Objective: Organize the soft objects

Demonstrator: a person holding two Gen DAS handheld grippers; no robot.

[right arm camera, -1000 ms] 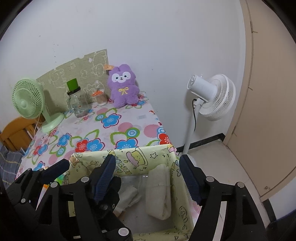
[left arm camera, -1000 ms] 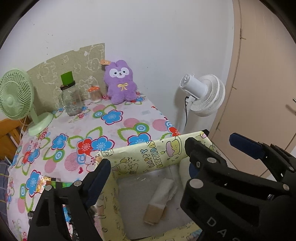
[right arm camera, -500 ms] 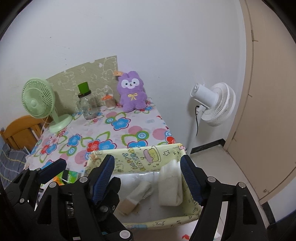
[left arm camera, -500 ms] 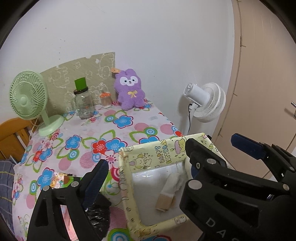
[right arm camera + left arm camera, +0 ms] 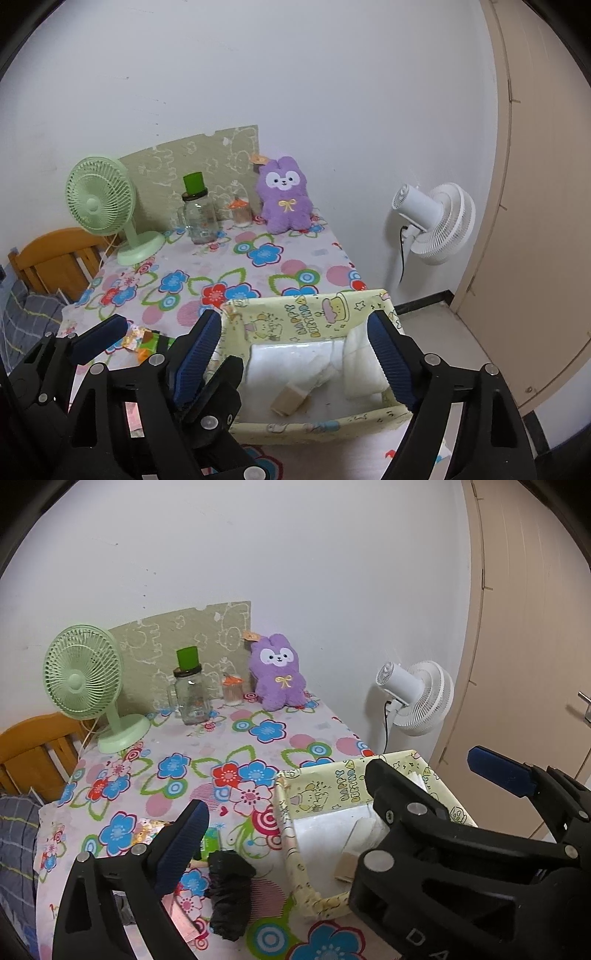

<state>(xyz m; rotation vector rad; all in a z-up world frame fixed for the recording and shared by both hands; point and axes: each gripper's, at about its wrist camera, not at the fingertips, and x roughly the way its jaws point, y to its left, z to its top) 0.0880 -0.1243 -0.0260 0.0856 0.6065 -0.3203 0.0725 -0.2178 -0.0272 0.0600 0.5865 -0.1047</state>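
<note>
A yellow cartoon-print box point(image 5: 306, 321) point(image 5: 332, 790) stands at the table's near right corner. It holds folded white cloths point(image 5: 358, 365) and a tan piece point(image 5: 288, 400). A crumpled black cloth point(image 5: 229, 893) lies on the flowered tablecloth, left of the box. A purple plush point(image 5: 279, 677) point(image 5: 284, 201) leans on the back wall. My left gripper point(image 5: 291, 812) hovers in front of the box, its jaws opening and gripping nothing. My right gripper point(image 5: 295, 350) hangs above the box's front, its jaws also opening and empty. One of the left gripper's fingers point(image 5: 96, 339) shows in the right wrist view.
At the back stand a green desk fan point(image 5: 83, 679), a glass jar with a green lid point(image 5: 190, 696) and a small orange-topped jar point(image 5: 232, 690). A white floor fan point(image 5: 417, 698) stands right of the table. A wooden chair point(image 5: 33, 749) is left, a door point(image 5: 535, 646) right.
Both grippers drew back from the box and rose, with their jaws spreading wider. The box now looks farther off, and the black cloth has come into the left wrist view.
</note>
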